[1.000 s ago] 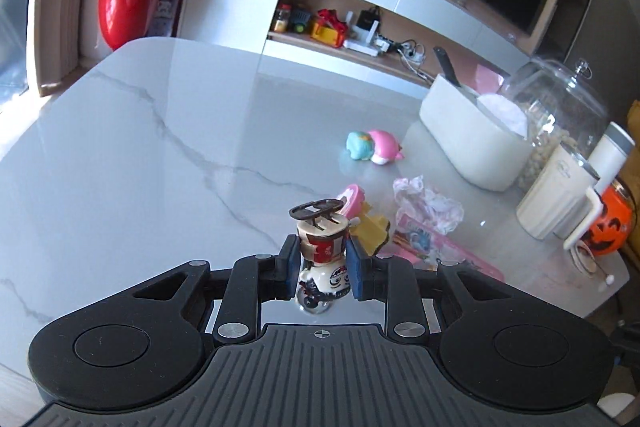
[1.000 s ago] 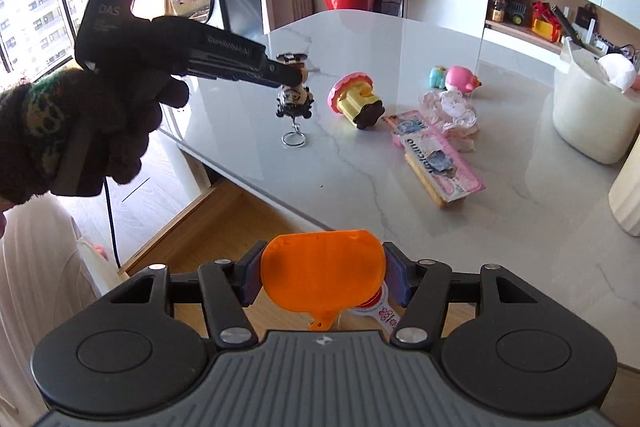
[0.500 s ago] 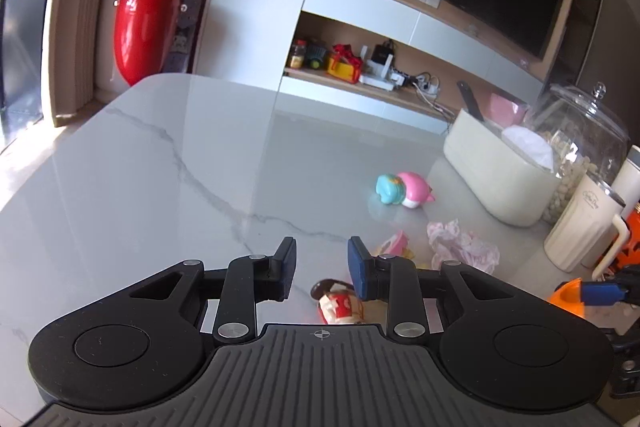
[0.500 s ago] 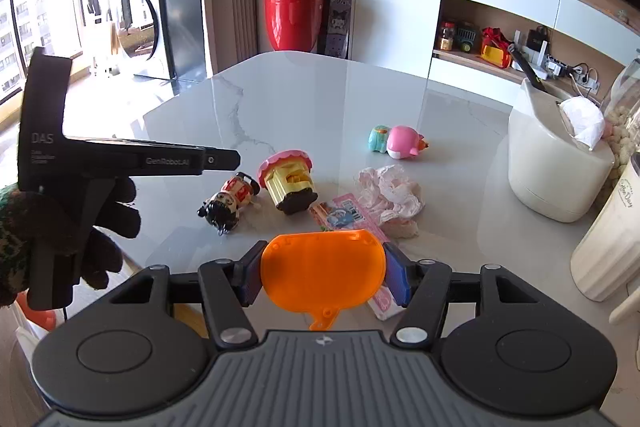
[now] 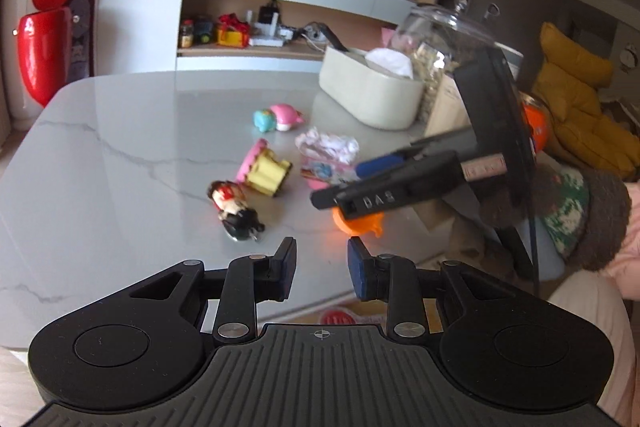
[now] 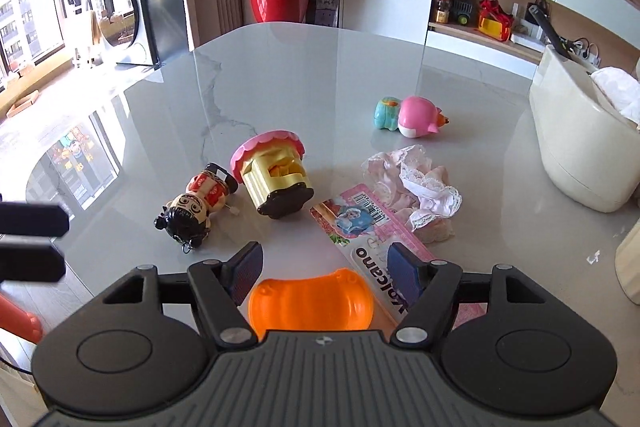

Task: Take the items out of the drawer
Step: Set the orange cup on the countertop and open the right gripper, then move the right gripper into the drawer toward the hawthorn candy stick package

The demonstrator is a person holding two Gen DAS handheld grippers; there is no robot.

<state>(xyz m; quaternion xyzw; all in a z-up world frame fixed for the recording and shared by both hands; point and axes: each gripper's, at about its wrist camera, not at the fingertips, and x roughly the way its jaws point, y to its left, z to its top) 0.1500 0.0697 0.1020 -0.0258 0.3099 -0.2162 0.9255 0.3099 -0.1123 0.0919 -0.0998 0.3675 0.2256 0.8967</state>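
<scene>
The right gripper [image 6: 324, 267] hangs over the near edge of the marble worktop [image 6: 304, 75], and its fingers [image 6: 246, 267] have just been spreading; they now stand apart on either side of an orange plastic piece [image 6: 310, 303] without pressing on it. The piece lies between them, close to the near edge, beside a pink card packet [image 6: 372, 239] printed with a cartoon figure. From the left wrist camera the same orange piece [image 5: 358, 223] shows beneath the right gripper's black fingers [image 5: 352, 195], which a gloved hand [image 5: 576, 211] carries. The left gripper [image 5: 322, 267] is over the near edge too, its fingers [image 5: 286, 267] spread with nothing between them. A little doll with black hair and a red coat [image 5: 236, 207] lies on its side on the worktop just beyond them. Next to the doll a yellow and pink toy [image 6: 274, 175] is tipped over, and a bundle of pink lace cloth [image 6: 416, 187] sits behind the packet. Farther toward the middle lies a pink and teal toy [image 6: 408, 113]. A cream tub [image 6: 580, 155] stands near the right edge.
</scene>
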